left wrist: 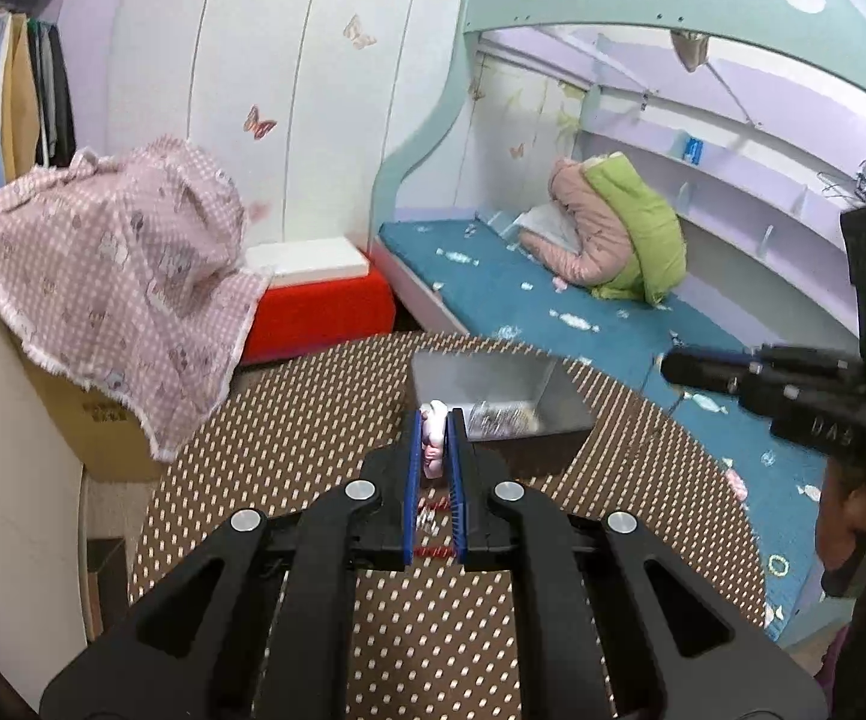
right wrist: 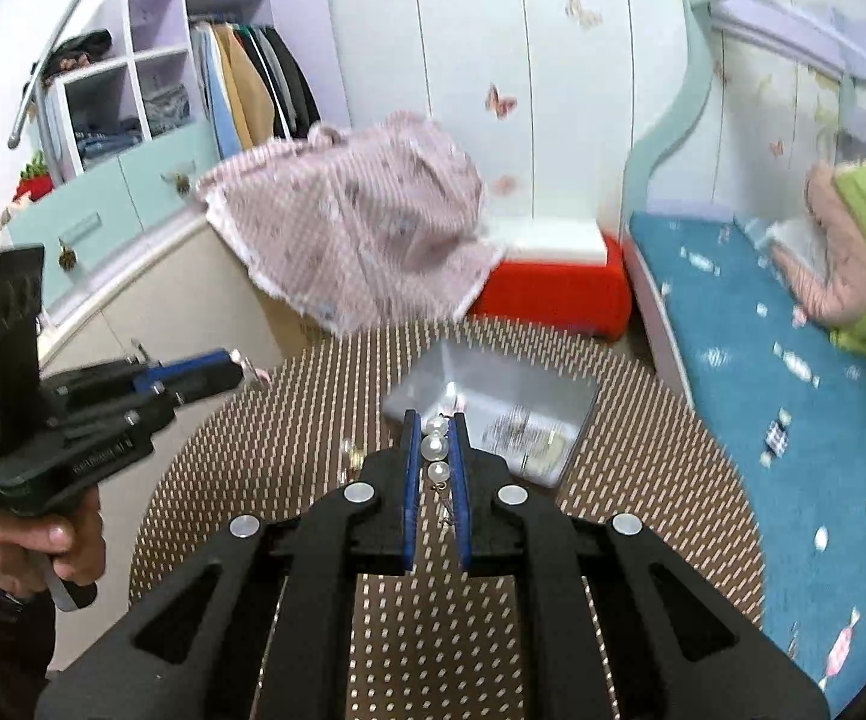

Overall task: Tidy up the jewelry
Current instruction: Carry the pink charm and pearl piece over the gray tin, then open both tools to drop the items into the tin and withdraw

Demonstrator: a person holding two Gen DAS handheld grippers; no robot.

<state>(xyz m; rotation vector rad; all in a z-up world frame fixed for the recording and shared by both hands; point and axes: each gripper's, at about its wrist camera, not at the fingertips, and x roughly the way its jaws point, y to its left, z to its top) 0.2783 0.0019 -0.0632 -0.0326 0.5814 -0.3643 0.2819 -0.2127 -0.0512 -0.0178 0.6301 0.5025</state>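
My left gripper (left wrist: 434,420) is shut on a pink and white jewelry piece (left wrist: 434,444), held above the round dotted table (left wrist: 288,438) just in front of a grey metal tray (left wrist: 505,396). My right gripper (right wrist: 434,429) is shut on a pearl earring (right wrist: 436,456) with a thin wire hook hanging below, above the table (right wrist: 252,456) near the tray (right wrist: 493,408). The tray holds several small jewelry pieces (right wrist: 523,435). The left gripper shows at the left of the right wrist view (right wrist: 240,363). The right gripper's body shows at the right of the left wrist view (left wrist: 793,390).
A small piece (right wrist: 351,453) lies on the table left of my right gripper. A pink dotted cloth (left wrist: 114,276) drapes over a box at the left. A red and white stool (left wrist: 318,294) stands behind the table. A bed with a blue cover (left wrist: 613,324) is at the right.
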